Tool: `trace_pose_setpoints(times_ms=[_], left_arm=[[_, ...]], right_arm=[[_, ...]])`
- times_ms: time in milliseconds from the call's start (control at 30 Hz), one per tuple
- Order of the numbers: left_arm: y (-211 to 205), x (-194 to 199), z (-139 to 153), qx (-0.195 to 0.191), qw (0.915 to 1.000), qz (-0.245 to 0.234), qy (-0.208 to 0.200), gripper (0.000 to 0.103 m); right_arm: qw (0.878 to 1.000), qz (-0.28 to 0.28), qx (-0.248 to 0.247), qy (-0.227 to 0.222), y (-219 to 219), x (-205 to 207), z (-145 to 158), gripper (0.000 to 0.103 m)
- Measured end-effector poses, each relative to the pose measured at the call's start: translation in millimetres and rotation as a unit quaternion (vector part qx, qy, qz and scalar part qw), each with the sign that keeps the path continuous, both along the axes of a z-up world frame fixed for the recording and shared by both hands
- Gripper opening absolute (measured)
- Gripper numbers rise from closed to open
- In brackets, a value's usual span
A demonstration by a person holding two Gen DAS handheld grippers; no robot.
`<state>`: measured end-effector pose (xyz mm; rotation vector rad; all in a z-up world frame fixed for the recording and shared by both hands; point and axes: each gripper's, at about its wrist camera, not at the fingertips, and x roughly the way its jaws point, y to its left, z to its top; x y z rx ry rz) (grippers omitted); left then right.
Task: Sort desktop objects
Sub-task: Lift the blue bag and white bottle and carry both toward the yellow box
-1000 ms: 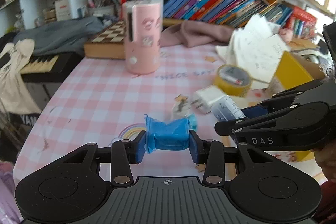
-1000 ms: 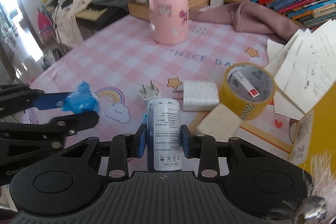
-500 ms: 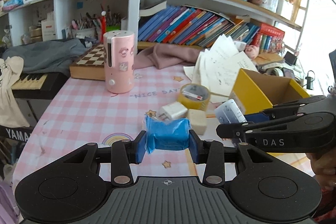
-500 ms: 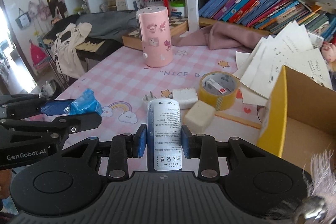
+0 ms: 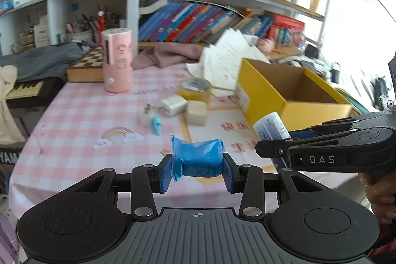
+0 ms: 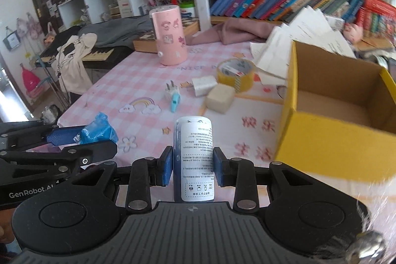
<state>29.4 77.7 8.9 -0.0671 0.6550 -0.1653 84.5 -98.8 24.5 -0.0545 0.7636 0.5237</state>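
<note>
Left gripper: closed on a blue plastic-wrapped packet, which sits crosswise between the two blue pads, held above the near edge of the table
Right gripper: clamped on a white cylindrical bottle with a printed label, the bottle lying along the fingers with its rounded end pointing forward
Left gripper as seen from the right wrist camera: at the left edge, the crinkled blue packet sticking out past its pad
Right gripper as seen from the left wrist camera: enters from the right, level with the left one, the bottle's end just in front of the yellow box's near corner
Yellow cardboard box: open-topped, on the right side of the table, its inside bare brown card where visible
Table: covered in pink-and-white check cloth with rainbow and star prints
Roll of yellow tape: lies flat near the table's middle, beside the box
White charger: just in front of the tape roll
Beige block: touching or nearly touching the charger, nearer the box
White plug adapter: prongs up, left of the charger, with a small light-blue object against it
Pink cylindrical container: upright at the far side of the table, in front of a chessboard
Loose papers: heaped behind the box
</note>
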Motion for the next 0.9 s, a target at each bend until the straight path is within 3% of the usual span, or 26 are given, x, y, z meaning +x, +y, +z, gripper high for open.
trace_pose_setpoints(times_ms=[367, 900], left_arm=[[-41.0, -17.7, -3.8, -0.005, 0.9959, -0.091, 0.001, 0.039], [-113.7, -1.4, -4.5, 0.003, 0.9739, -0.227, -0.005, 0.039]], right_arm=[[0.995, -0.096, -0.005, 0.017, -51.5, -52.2, -7.9, 0.031], [0.974, -0.226, -0.005, 0.016, -124.7, -79.1, -2.3, 0.031]])
